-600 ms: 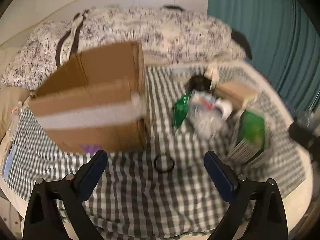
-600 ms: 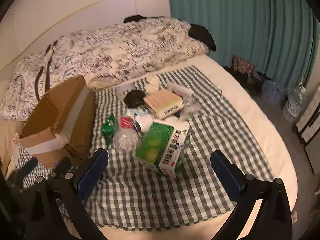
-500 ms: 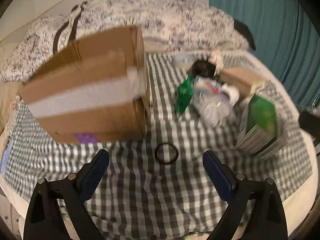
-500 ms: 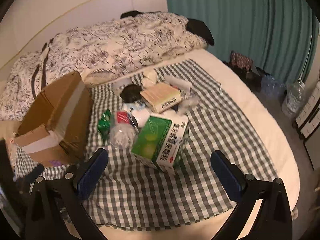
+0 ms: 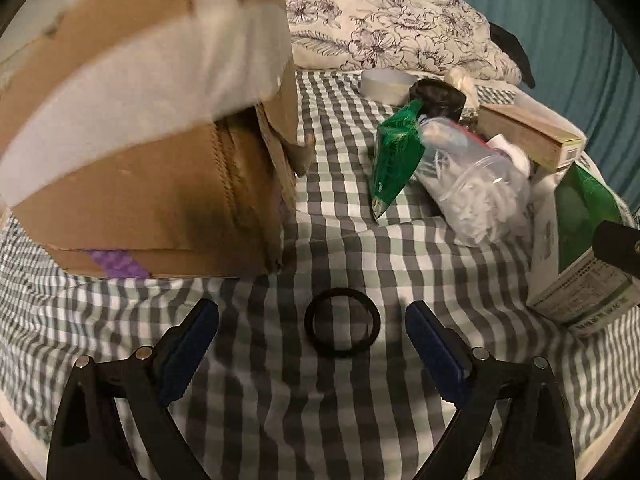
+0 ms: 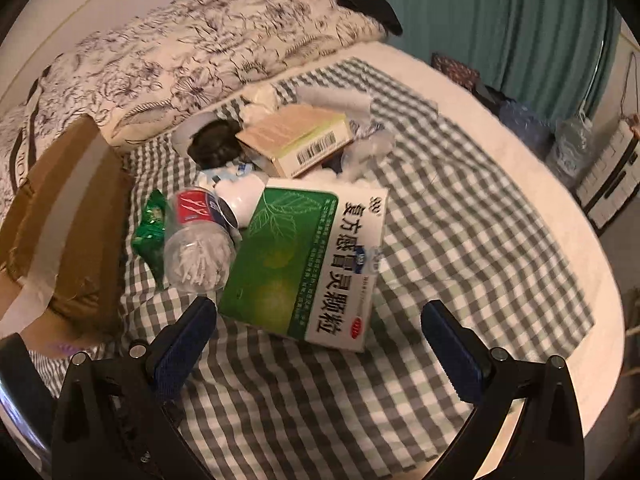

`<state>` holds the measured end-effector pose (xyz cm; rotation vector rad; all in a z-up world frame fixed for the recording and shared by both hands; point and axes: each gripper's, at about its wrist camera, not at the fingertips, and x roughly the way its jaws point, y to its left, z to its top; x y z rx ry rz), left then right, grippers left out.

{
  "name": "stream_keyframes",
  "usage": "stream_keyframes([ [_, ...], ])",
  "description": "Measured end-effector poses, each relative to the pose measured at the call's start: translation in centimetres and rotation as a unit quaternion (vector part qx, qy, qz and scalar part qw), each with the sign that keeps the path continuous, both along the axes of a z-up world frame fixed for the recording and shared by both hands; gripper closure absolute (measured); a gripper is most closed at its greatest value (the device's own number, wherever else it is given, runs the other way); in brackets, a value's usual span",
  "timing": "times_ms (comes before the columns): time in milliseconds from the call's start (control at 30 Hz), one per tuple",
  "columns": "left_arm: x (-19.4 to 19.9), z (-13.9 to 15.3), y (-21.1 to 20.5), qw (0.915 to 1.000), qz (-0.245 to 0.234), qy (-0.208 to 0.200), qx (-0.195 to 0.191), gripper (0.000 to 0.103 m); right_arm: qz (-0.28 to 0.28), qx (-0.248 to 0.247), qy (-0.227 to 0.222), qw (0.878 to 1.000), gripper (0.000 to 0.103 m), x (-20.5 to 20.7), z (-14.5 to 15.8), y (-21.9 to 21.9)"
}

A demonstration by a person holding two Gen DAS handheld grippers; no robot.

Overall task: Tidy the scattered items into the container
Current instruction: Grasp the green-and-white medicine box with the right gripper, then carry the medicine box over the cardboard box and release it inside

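Left wrist view: I read the left claw as released, its blue pads spread wide and holding nothing. A black ring lies flat on the checked cloth between the two pads, touching neither. The cardboard box, the container, stands at the left, just beyond the ring, with a taped flap leaning out over its near side. To the right of the box lies the pile of scattered items: a green packet leans against a clear plastic jar lying on its side, with a dark round object and a white roll at the far end.

Right wrist view: I read the right claw as released too, pads wide apart and empty. A green-and-white medicine box rests tilted on the cloth just beyond the pads, nearer the left pad. The clear jar lies to its left, touching it, and the green packet lies further left, between the jar and the cardboard box. A beige carton with a barcode sits beyond the medicine box, beside crumpled white paper. A floral duvet is bunched at the far end of the bed.
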<state>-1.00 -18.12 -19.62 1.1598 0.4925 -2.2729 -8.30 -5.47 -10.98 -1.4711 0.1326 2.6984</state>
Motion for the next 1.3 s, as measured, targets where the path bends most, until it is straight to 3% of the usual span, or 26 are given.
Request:
stream_keyframes([
  [67, -0.5, -1.0, -0.3, 0.9999, -0.002, -0.012, 0.011, 0.014, 0.001, -0.008, -0.001, 1.0, 0.0, -0.5, -0.4, -0.2],
  [367, -0.8, -1.1, -0.4, 0.9999, 0.0, -0.004, 0.013, 0.02, 0.021, -0.007, -0.008, 1.0, 0.0, -1.0, -0.7, -2.2],
  [433, -0.8, -0.9, -0.1, 0.9999, -0.009, 0.0, 0.011, 0.031, 0.02, 0.024, -0.016, 0.999, 0.0, -1.5, -1.4, -3.1],
  [500, -0.3, -0.8, 0.3, 0.9998, -0.02, 0.004, 0.005, 0.049, 0.017, 0.045, -0.034, 0.998, 0.0, -2.2, -2.4, -3.2],
  [533, 0.1, -0.7, 0.4, 0.9998, -0.022, 0.003, 0.002, 0.053, 0.014, 0.037, -0.039, 0.998, 0.003, -2.4, -2.8, -2.9],
  [567, 0.1, -0.6, 0.4, 0.9997, -0.025, 0.004, 0.003, 0.064, 0.011, 0.029, -0.038, 0.999, 0.007, -2.5, -2.9, -2.7],
  [600, 0.3, -0.5, 0.3, 0.9994, -0.031, 0.008, 0.008, 0.072, 0.004, 0.014, -0.029, 0.999, 0.016, -2.3, -2.8, -1.9],
  [800, 2.1, -0.1, 0.3, 0.9989, -0.035, 0.021, 0.024, 0.096, 0.017, -0.045, -0.012, 0.999, 0.017, -1.0, -1.8, 0.9],
  [1167, 5.6, 4.2, 1.1, 0.9931, -0.046, 0.09, 0.059, 0.099, 0.034, -0.075, 0.014, 0.997, 0.018, 2.7, 0.3, 1.8],
  [1300, 7.0, 6.1, 1.2, 0.992, -0.046, 0.105, 0.053, 0.099, 0.045, -0.083, 0.022, 0.995, 0.019, 3.9, 1.3, 1.6],
])
